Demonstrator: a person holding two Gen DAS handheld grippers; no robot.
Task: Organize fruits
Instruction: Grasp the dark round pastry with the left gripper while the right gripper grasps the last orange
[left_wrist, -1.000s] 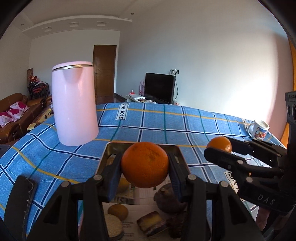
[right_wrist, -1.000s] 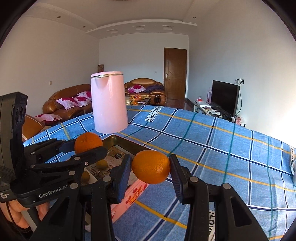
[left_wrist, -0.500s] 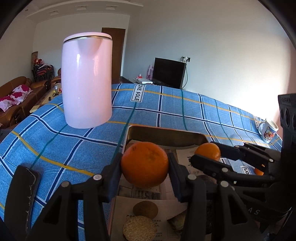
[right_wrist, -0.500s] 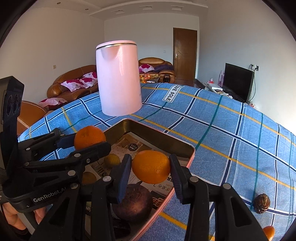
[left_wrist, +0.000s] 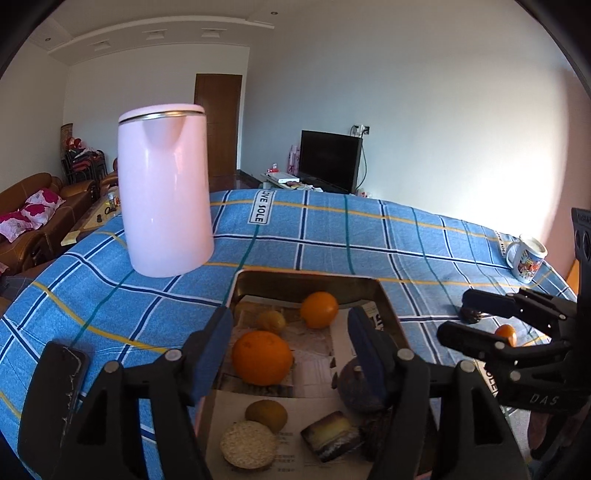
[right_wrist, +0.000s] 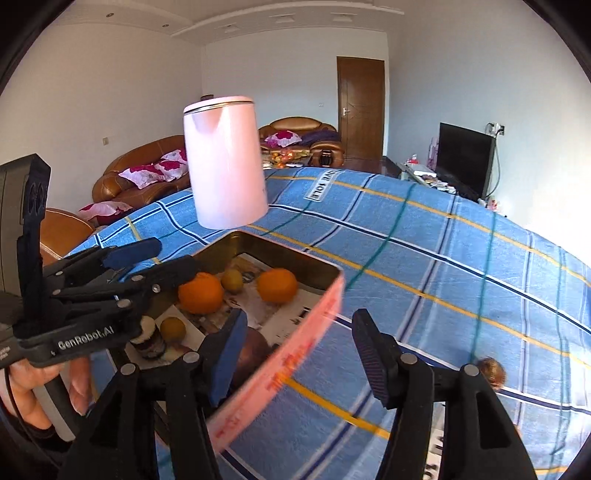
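A pink-sided metal tray (left_wrist: 389, 310) (right_wrist: 314, 317) lined with newspaper sits on the blue checked tablecloth. Two oranges lie loose in it: a large one (left_wrist: 262, 357) (right_wrist: 200, 292) and a smaller one (left_wrist: 319, 309) (right_wrist: 277, 285), beside a small yellow fruit (left_wrist: 271, 320) (right_wrist: 232, 280). My left gripper (left_wrist: 290, 350) (right_wrist: 151, 262) is open and empty above the tray. My right gripper (right_wrist: 299, 354) (left_wrist: 465, 317) is open and empty over the tray's right edge. A small orange fruit (left_wrist: 505, 332) and a dark fruit (right_wrist: 490, 371) lie on the cloth to the right.
A tall pink kettle (left_wrist: 166, 206) (right_wrist: 225, 162) stands behind the tray on the left. A printed mug (left_wrist: 526, 256) stands at the far right edge. A dark phone (left_wrist: 51, 398) lies at the left. The tray also holds a dark round fruit (left_wrist: 356, 384), biscuits and a brown fruit.
Both grippers opened and let go of their oranges, which now lie in the tray. The right gripper drew back to the right, over the tray's edge.
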